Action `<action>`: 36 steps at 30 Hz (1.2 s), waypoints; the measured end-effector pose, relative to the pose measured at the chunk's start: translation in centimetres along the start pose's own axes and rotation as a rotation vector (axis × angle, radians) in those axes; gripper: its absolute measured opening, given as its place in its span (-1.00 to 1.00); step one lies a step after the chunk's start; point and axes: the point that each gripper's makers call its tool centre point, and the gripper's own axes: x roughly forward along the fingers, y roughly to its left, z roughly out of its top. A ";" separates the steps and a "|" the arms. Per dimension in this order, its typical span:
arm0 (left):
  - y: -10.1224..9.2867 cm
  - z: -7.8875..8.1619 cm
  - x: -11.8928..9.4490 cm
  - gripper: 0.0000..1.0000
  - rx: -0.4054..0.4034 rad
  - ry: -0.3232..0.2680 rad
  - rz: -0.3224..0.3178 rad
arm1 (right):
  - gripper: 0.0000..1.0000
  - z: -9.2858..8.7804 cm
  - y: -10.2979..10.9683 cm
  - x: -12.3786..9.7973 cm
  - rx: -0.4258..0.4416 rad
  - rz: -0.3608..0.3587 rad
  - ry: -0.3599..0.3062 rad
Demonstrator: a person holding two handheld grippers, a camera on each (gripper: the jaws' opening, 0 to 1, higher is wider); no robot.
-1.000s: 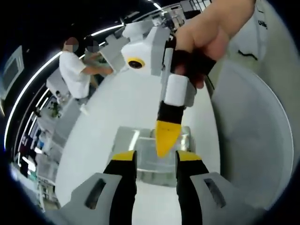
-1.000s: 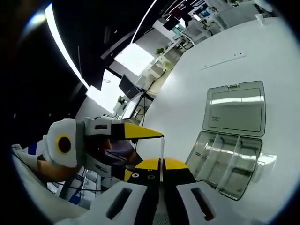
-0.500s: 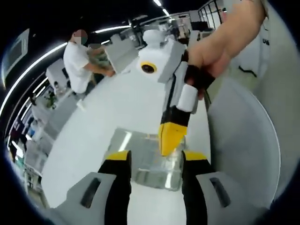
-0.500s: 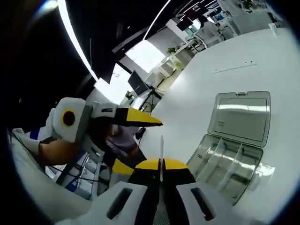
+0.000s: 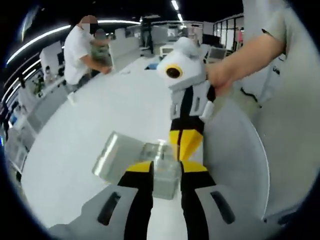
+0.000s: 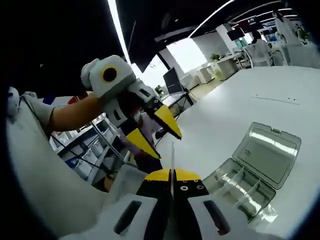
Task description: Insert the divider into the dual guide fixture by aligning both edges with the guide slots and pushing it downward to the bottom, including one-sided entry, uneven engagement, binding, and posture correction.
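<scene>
The divider [image 6: 172,157], a thin clear plate seen edge-on, stands up between my right gripper's [image 6: 171,175] yellow tips, which are shut on its lower part. The fixture is a clear plastic compartment box [image 6: 242,187] with its lid [image 6: 270,154] open, lying on the white table to the right of the divider and apart from it. My left gripper [image 6: 170,147] hangs open at the upper left, tips near the divider's top edge. In the left gripper view my open left gripper [image 5: 165,167] frames the box [image 5: 127,161], and the right gripper [image 5: 184,150] points down in front of it.
The round white table [image 5: 95,120] reaches far back. A second grey-white table edge [image 5: 235,165] curves on the right. A person in white [image 5: 80,50] stands at the far end. Desks and shelves [image 6: 95,150] lie beyond the table's edge.
Both views have swung. The left gripper now sits higher beside the right one, its open jaws angled down toward the divider's top. The right gripper keeps its hold on the divider.
</scene>
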 end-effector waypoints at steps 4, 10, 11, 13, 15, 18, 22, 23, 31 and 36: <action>-0.4 0.2 0.1 -0.79 -0.020 0.019 -0.040 | -1.00 -0.2 0.4 0.0 -0.089 0.018 0.026; -1.7 -0.3 0.5 -0.86 -0.032 0.075 -0.105 | -1.00 -0.2 0.9 -0.1 -0.165 0.034 0.035; -1.7 -0.3 0.5 -0.90 -0.032 0.078 -0.106 | -1.00 -0.2 1.2 0.0 -0.176 0.041 0.037; -1.9 -0.5 0.5 -0.94 -0.037 0.089 -0.116 | -1.00 -0.5 1.2 -0.1 -0.213 0.044 0.050; -2.1 -0.6 0.6 -0.95 -0.042 0.095 -0.130 | -1.00 -0.6 1.3 0.0 -0.220 0.048 0.054; -2.5 -0.7 0.6 -0.96 -0.058 0.106 -0.141 | -1.00 -0.8 1.4 -0.1 -0.235 0.053 0.056; -3.2 -1.0 0.6 -0.99 -0.080 0.124 -0.179 | -1.00 -1.2 1.8 0.0 -0.276 0.070 0.067; -3.3 -1.0 0.6 -1.00 -0.086 0.126 -0.184 | -1.00 -1.3 1.9 -0.1 -0.290 0.073 0.063; -4.0 -1.0 0.5 -1.00 -0.133 0.171 -0.236 | -1.00 -1.5 2.5 -0.1 -0.309 0.102 0.057; -4.4 -1.0 0.6 -1.00 -0.148 0.203 -0.253 | -1.00 -1.8 2.7 -0.2 -0.295 0.119 0.045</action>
